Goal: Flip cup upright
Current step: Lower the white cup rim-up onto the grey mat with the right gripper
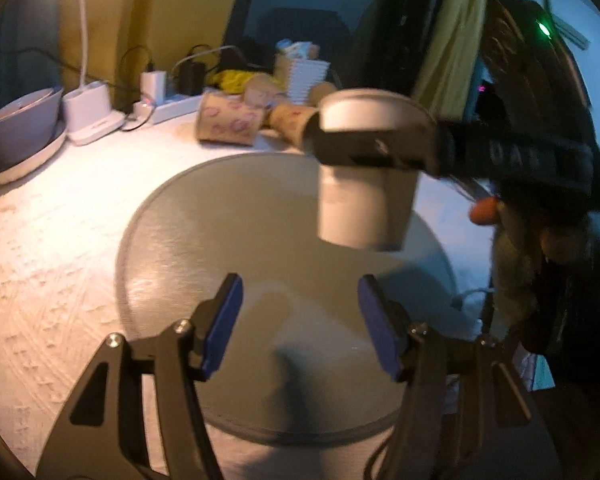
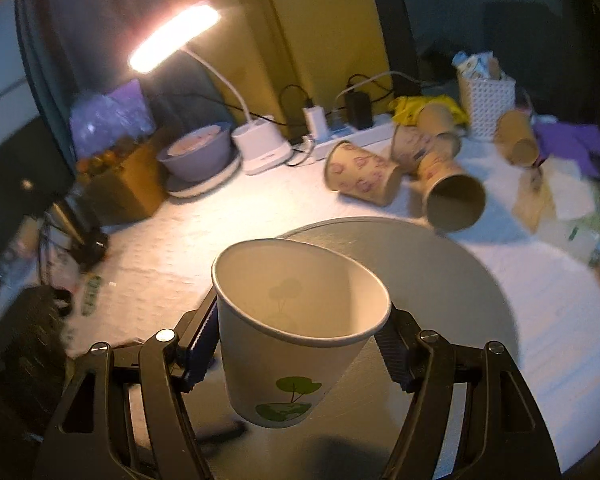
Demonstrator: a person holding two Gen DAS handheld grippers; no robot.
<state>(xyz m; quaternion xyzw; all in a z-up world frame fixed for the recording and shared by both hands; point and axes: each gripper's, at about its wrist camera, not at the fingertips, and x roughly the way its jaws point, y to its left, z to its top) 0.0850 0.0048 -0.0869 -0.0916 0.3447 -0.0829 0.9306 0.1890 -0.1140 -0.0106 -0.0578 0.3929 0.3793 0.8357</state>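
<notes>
A white paper cup (image 2: 295, 332) with a green tree print is held mouth-up, slightly tilted, between my right gripper's (image 2: 295, 344) blue pads, above the round grey mat (image 2: 460, 264). In the left wrist view the same cup (image 1: 364, 200) hangs in the air above the mat (image 1: 203, 248), clamped by the right gripper (image 1: 376, 148) coming in from the right. My left gripper (image 1: 300, 320) is open and empty, low over the near part of the mat, in front of and below the cup.
Several brown paper cups (image 2: 364, 176) lie on their sides behind the mat. A lit desk lamp (image 2: 259, 144), a power strip with chargers (image 2: 340, 136), a grey bowl (image 2: 195, 156) and a white basket (image 2: 486, 100) line the back of the white cloth.
</notes>
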